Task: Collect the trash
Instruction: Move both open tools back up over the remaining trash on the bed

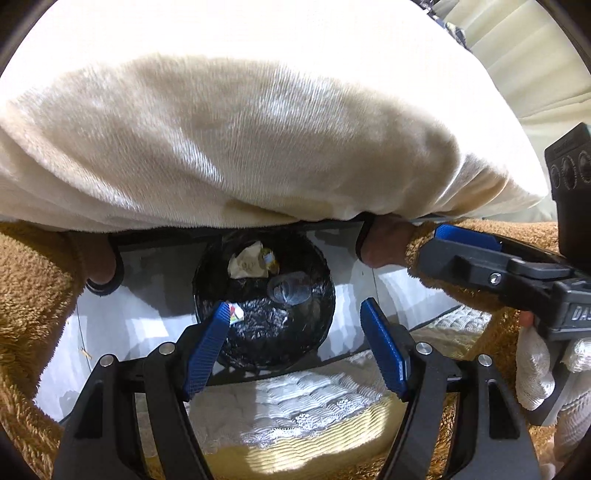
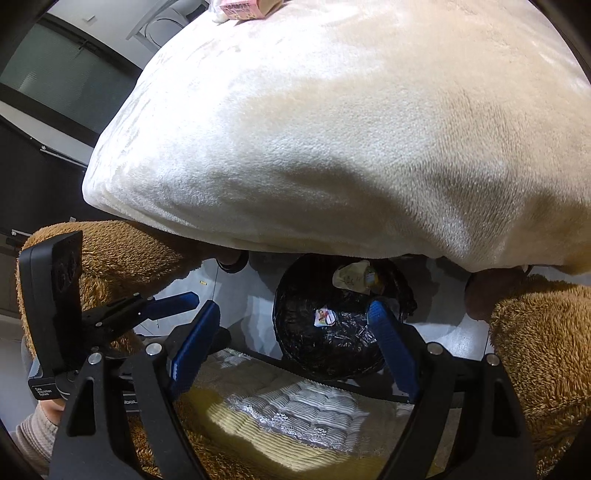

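A round bin lined with a black bag [image 1: 258, 332] [image 2: 332, 350] stands on the white floor below both grippers. In it lie a crumpled paper [image 1: 245, 264] [image 2: 351, 278], a small colourful wrapper [image 1: 236, 314] [image 2: 325, 317] and a clear plastic cup [image 1: 290, 290]. My left gripper [image 1: 294, 308] hangs open above the bin with nothing between its blue pads. My right gripper [image 2: 293, 308] is open and empty above it too. Each gripper shows at the side of the other's view: the right gripper [image 1: 454, 243] and the left gripper [image 2: 173, 301].
A cream plush blanket [image 1: 258, 129] [image 2: 351, 147] bulges over the far side of the bin. Brown fluffy fabric [image 1: 29, 295] [image 2: 546, 350] flanks both sides. A quilted mat [image 1: 295, 406] lies in front. A pink box [image 2: 240, 9] sits on the blanket's top.
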The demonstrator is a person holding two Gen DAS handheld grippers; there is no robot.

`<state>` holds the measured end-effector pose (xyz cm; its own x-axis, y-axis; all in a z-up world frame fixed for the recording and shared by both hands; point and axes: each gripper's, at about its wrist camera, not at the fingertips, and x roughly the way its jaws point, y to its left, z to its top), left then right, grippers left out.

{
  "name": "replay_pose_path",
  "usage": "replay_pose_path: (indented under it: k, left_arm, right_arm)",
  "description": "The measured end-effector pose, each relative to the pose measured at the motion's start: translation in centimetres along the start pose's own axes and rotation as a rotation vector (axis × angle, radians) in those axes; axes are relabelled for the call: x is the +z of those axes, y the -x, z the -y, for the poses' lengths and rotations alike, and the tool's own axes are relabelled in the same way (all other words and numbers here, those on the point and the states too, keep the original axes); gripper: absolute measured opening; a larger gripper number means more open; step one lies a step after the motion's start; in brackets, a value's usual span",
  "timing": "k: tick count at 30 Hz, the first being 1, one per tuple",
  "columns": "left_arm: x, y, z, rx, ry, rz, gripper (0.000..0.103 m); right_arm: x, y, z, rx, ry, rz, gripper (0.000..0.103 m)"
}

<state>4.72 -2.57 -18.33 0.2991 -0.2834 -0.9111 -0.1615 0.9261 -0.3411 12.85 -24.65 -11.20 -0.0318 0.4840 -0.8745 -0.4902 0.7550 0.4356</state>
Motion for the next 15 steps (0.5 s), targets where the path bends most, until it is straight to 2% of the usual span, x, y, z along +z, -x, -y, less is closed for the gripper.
replay_pose_path:
  k: [5, 11, 15]
  left_arm:
    - [0.0, 2.3, 0.3, -0.009, -0.022, 0.109, 0.072]
    - [0.5, 5.2, 0.3, -0.052, -0.044, 0.226, 0.072]
    - [1.3, 7.1, 0.2, -0.068, -0.065, 0.291, 0.072]
  right_arm:
    - [-0.3, 1.4, -0.5, 0.015, 0.031, 0.059, 0.083]
    - [-0.9, 4.7, -2.0, 0.017, 0.136, 0.207, 0.083]
    - [-0.8, 6.3, -2.6, 0.025, 0.187, 0.273, 0.083]
